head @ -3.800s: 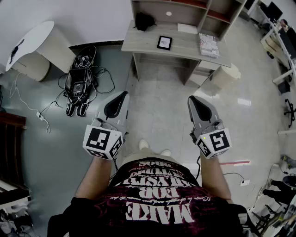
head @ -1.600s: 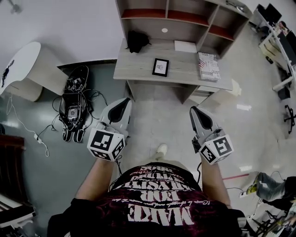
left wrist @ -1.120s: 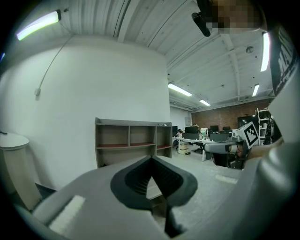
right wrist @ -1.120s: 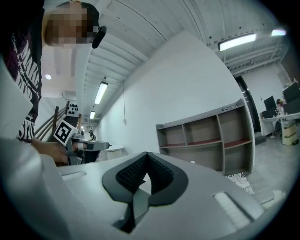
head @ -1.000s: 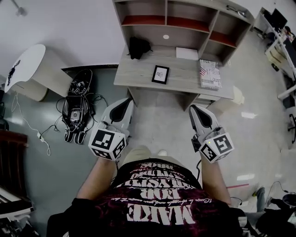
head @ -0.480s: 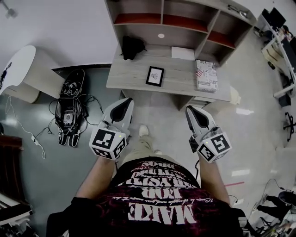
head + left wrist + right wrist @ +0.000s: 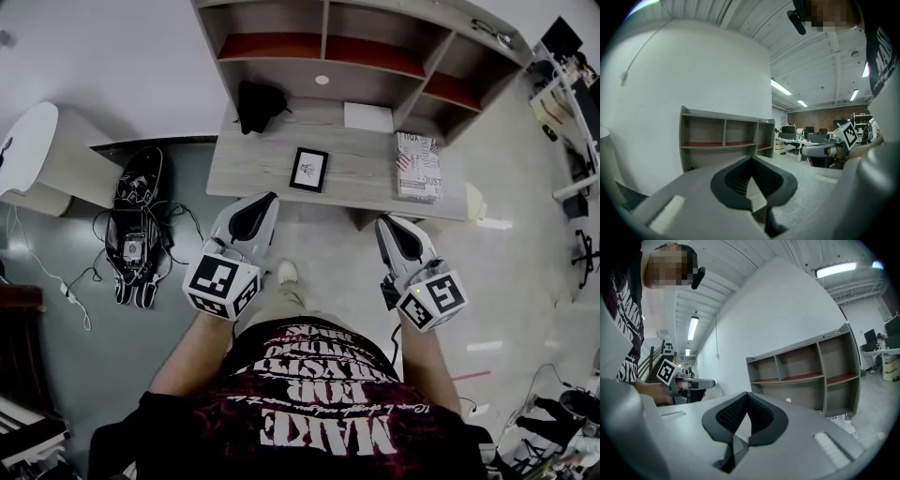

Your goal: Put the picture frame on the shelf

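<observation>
Ahead of both tongs, on the desk [image 7: 375,183] under the shelf [image 7: 323,45]: picture frame [image 7: 308,170], seemingly flat and face up. Sits just beyond the left tongs [image 7: 267,199], slightly to their right; lies farther from the right tongs [image 7: 386,225]. Runs lengthwise away from them, barely skewed. Both pairs closed, gripping nothing. Probably calls for opening the left pair across the narrow width.

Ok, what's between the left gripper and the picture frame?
In the head view, only bare desk top lies between the left gripper and the picture frame.
</observation>
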The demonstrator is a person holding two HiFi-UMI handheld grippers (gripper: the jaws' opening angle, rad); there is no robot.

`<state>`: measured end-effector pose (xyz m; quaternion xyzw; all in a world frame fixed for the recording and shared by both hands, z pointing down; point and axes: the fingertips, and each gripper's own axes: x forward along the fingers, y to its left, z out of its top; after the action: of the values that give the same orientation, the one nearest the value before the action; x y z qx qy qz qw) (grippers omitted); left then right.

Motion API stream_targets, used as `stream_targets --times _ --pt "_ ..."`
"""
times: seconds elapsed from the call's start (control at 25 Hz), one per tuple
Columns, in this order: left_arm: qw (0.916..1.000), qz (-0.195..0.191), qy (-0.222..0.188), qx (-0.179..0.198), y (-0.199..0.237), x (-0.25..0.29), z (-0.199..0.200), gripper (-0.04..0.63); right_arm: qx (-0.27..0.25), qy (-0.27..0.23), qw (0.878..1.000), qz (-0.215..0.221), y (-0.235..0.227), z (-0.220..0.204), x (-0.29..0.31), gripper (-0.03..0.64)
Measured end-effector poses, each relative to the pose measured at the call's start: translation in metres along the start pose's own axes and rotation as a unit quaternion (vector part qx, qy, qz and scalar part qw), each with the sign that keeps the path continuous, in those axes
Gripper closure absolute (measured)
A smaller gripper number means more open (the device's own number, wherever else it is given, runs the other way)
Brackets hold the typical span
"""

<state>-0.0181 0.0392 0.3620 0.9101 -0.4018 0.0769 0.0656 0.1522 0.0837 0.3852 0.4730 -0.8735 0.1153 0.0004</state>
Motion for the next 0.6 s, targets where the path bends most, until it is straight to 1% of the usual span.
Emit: stream_targets --times 0.32,0.6 --pt "0.9996 -0.009 0.025 0.006 0.02 0.03 -0.002 0.595 0.014 0.0 1.0 -0.007 -0.022 0.0 0.028 0.589" --pt "0.9995 -0.015 0.025 0.006 0.043 0.048 0.003 0.595 0.015 0.002 1.0 -0.014 -0.034 0.005 0.053 0.589"
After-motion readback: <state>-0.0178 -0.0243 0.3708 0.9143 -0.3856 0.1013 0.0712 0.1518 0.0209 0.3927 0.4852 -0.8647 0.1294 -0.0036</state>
